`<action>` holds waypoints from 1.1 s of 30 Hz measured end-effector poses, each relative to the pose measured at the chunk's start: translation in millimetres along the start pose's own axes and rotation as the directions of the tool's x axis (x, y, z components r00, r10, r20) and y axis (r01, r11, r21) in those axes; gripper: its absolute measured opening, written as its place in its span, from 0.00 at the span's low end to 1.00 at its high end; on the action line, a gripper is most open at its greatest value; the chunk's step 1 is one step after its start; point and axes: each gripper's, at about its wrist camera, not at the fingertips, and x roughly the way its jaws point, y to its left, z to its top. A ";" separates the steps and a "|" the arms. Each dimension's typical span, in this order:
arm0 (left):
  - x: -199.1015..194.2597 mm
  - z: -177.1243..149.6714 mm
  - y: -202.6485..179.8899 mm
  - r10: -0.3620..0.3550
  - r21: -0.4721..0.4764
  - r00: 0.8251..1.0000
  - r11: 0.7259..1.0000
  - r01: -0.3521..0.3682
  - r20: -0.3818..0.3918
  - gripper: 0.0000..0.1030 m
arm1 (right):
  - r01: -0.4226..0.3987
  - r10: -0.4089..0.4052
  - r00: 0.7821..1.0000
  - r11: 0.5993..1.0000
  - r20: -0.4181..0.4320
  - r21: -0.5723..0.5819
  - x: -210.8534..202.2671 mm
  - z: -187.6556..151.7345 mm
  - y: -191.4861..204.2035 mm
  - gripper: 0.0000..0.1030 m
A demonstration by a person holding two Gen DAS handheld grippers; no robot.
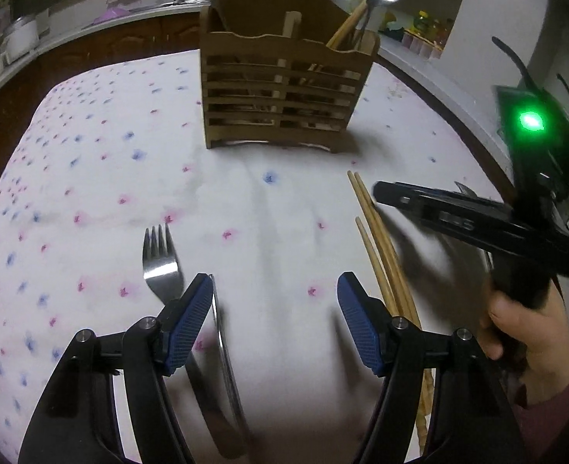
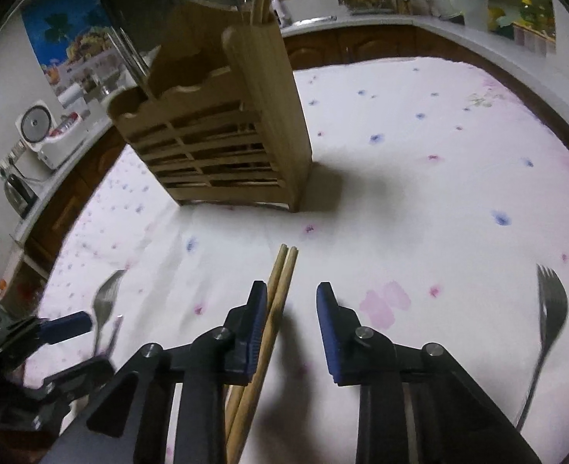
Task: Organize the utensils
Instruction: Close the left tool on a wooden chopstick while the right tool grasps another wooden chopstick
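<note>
**Inspector:** Kitchen counters ring a table under a flowered cloth (image 1: 91,162). Wooden caddy (image 1: 284,89) stands upper centre, chopsticks already upright in its right compartment.

**Assistant:** And the left gripper (image 1: 275,321)?

**Inspector:** Spread, holding nothing; a knife (image 1: 222,348) lies just inside its left pad, a fork (image 1: 160,266) beside it.

**Assistant:** The right gripper (image 2: 290,324)?

**Inspector:** Jaws partly apart around the loose chopsticks (image 2: 280,282), which touch the left pad only. Probably lining up a pinch. Second fork (image 2: 547,324) lies lower right.

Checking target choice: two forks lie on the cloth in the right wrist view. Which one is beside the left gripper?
The fork at the picture's left edge, next to the left gripper. The other fork lies alone at far right.
</note>
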 end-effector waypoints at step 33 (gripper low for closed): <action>21.8 11.6 -40.1 -0.051 0.041 0.998 0.998 0.052 -0.033 0.66 | 0.111 -0.121 0.987 0.988 -0.103 -0.105 -15.3 -15.2 -34.2 0.08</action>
